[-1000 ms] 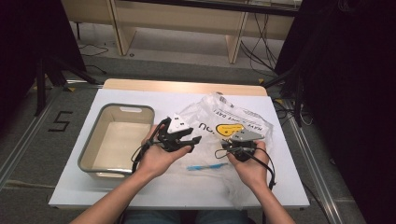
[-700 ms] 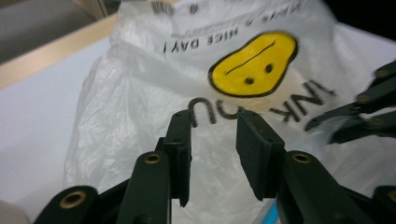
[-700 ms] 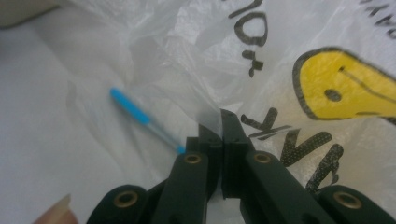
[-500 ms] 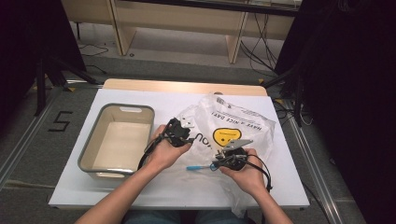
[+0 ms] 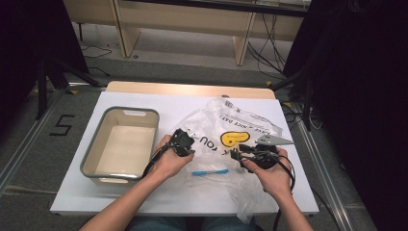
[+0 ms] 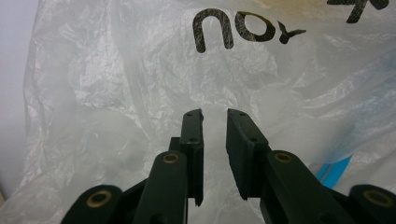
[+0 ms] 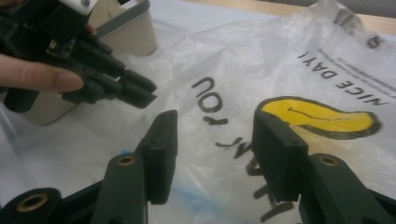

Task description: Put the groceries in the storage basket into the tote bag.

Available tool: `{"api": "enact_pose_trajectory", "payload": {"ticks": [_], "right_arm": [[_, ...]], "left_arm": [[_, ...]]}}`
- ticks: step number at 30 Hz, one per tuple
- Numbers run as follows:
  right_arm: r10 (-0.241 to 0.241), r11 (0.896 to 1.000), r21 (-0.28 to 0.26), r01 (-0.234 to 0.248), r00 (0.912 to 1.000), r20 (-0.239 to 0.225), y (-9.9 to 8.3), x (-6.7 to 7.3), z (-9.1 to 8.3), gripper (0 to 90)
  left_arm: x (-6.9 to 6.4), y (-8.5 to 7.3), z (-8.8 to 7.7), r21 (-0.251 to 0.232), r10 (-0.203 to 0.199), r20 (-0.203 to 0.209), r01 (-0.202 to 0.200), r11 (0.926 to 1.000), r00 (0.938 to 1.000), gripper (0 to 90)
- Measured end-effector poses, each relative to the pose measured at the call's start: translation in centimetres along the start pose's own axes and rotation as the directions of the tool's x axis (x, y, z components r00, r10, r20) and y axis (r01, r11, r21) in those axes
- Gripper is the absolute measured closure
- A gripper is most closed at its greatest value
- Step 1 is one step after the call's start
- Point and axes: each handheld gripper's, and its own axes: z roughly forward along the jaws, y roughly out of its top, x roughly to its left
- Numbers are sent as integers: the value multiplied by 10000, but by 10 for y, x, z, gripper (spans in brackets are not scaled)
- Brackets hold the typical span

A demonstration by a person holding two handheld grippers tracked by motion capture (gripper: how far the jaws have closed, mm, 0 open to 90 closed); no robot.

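Lab or recording room, not a home. A white-topped table point(image 5: 144, 197) with a bare wood strip at its far edge stands on grey carpet floor point(image 5: 29, 192). Metal floor rails point(image 5: 19, 149) run along both sides of it, and a black "5" floor mark point(image 5: 61, 125) sits left of the table. Black curtains point(image 5: 365, 72) hang left and right, with tripod or stand legs point(image 5: 62, 72) in front of the left one. Loose cables point(image 5: 269, 48) trail on the floor behind, by a plain wooden bench or shelf frame point(image 5: 187, 19). A person sits at the near edge with a cabled handheld device in each hand.
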Motion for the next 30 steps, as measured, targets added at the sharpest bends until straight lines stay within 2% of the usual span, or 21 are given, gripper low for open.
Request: {"api": "enact_pose_trajectory", "payload": {"ticks": [4, 8, 14, 18, 22, 30], "right_arm": [[107, 9994, 327, -126, 9983, 569, -4, -10, -4, 508], [275, 9974, 647, -322, 9970, 722, -10, -18, -5, 507], [304, 9965, 741, -377, 9947, 978, -14, -26, -11, 505], [532, 9946, 831, -621, 9930, 1050, -18, -32, -16, 504], [618, 9933, 892, -735, 9900, 1271, -22, -38, -21, 493], [883, 9885, 1066, -1075, 9814, 1707, -31, -48, -29, 471]], "left_arm": [[0, -1, -1, -20, -14, 59, 15, 10000, 10000, 754], [-1, -3, -2, -85, -85, 63, 86, 9999, 9999, 734], [-1, -5, -7, -300, -114, 127, 118, 9995, 9999, 701], [-2, -7, -11, -626, 23, 28, -21, 9980, 10000, 633], [-6, -8, -13, -813, -2, 159, 15, 9967, 9999, 537], [-8, -8, -18, -1031, -216, 394, 255, 9943, 9990, 467]]}}
